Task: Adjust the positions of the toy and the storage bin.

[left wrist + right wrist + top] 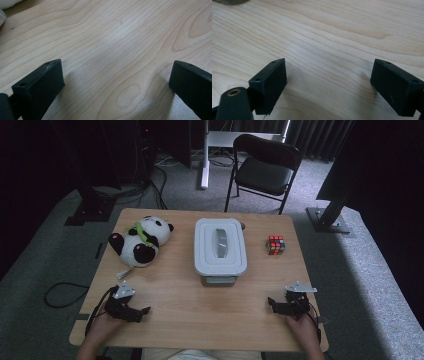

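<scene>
Nearest me, I am holding the left gripper (142, 312) low over the near left part of the wooden table (200, 305); its jaws are standing wide apart, and the left gripper view is showing bare wood grain between them, nothing gripped. On the opposite side I am holding the right gripper (272, 304) over the near right part of the table, jaws likewise spread wide with empty wood between them in the right gripper view. Both grippers are pointing inward toward the table's middle and are sitting well apart from each other.

Farther on, at the centre, a white lidded box (220, 246) is lying with its grey handle on top, well clear of both grippers. To its left a panda plush toy (140, 240) is resting on its side, a paper tag trailing near it. To the box's right a puzzle cube (275, 245) is standing alone.

Beyond the table's far edge, a black chair (265, 167) is standing on the grey carpet.
</scene>
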`<state>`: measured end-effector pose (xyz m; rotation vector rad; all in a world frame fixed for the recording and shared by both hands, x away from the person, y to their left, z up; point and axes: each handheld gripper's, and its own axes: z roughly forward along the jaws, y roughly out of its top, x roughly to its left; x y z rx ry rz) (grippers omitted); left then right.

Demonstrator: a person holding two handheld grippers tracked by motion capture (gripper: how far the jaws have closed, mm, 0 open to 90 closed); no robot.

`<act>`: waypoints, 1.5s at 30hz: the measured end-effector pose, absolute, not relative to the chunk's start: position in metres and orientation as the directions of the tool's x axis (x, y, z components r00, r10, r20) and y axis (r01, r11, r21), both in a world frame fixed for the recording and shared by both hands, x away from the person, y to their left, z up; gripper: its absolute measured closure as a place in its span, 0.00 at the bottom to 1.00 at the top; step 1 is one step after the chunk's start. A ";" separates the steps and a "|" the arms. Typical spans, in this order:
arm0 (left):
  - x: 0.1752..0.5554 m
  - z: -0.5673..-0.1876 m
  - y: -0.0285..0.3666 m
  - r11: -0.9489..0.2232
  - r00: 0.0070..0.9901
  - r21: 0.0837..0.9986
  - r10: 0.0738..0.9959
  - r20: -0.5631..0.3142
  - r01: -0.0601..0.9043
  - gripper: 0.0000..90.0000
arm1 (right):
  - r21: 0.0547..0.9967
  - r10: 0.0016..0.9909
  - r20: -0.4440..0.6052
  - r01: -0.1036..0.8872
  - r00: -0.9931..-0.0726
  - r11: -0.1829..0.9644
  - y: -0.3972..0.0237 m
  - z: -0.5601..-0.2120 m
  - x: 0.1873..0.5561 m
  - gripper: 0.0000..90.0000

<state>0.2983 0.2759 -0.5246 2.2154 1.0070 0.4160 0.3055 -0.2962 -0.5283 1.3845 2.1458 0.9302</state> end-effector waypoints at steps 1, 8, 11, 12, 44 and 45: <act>0.298 -0.525 0.276 -0.485 0.653 0.682 0.757 0.015 0.547 0.00 | 0.726 0.908 0.009 0.627 -0.419 0.282 -0.297 -0.528 0.306 0.15; 0.298 -0.524 0.275 -0.478 0.642 0.682 0.767 0.016 0.554 0.01 | 0.725 0.906 0.009 0.627 -0.423 0.286 -0.297 -0.528 0.306 0.14; 0.298 -0.524 0.275 -0.477 0.640 0.681 0.769 0.017 0.555 0.01 | 0.724 0.906 0.008 0.627 -0.422 0.286 -0.297 -0.528 0.306 0.14; 0.298 -0.524 0.274 -0.477 0.639 0.681 0.769 0.017 0.556 0.01 | 0.724 0.906 0.008 0.627 -0.422 0.286 -0.297 -0.528 0.306 0.14; 0.330 -0.517 0.246 -0.462 0.618 0.673 0.786 0.008 0.578 0.01 | 0.725 0.906 0.020 0.630 -0.422 0.278 -0.288 -0.524 0.327 0.15; 0.332 -0.517 0.244 -0.461 0.617 0.672 0.787 0.007 0.580 0.01 | 0.726 0.902 0.020 0.626 -0.432 0.285 -0.287 -0.524 0.329 0.15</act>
